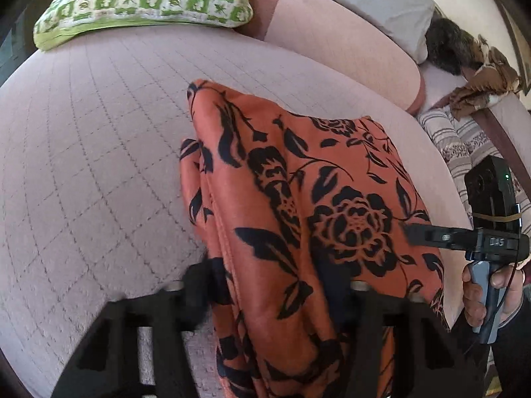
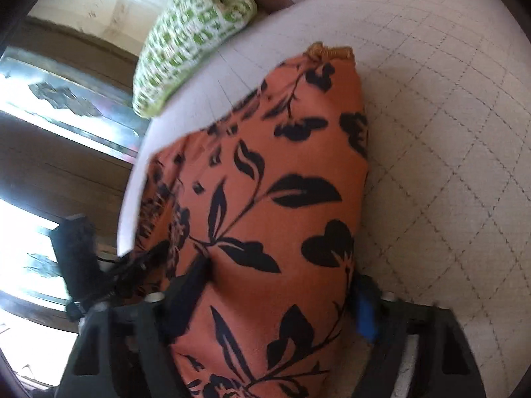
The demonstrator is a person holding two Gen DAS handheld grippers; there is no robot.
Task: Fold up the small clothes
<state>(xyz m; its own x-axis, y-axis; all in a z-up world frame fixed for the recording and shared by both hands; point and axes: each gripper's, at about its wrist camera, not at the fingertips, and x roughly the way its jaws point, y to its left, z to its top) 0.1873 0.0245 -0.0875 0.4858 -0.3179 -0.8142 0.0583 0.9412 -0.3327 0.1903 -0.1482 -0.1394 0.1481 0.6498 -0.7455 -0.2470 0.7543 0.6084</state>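
left wrist view shows your orange floral garment (image 1: pixel 298 205) lying on the pink quilted bed (image 1: pixel 99 152), already gathered into a long, doubled-over strip with layered edges along its left side, so at least one fold looks done and a further fold or a squaring-up seems left. your left gripper (image 1: pixel 275 285) has the near end of the cloth running between its fingers, which stand partly apart; whether they actually press the fabric you cannot tell from this angle. your right gripper (image 2: pixel 265 295) straddles the other part of the cloth in the right wrist view, fingers set wide with fabric bulging between them, and a firm grip cannot be confirmed there either. for room, the bed is bare to the left of the garment in the left wrist view, a good place to lay the next fold. the green patterned pillow (image 1: pixel 142 0) sits well away at the head. the bed's edge runs close along the garment's right side, beside your hand (image 1: pixel 491 292), so keep the cloth from sliding off there.
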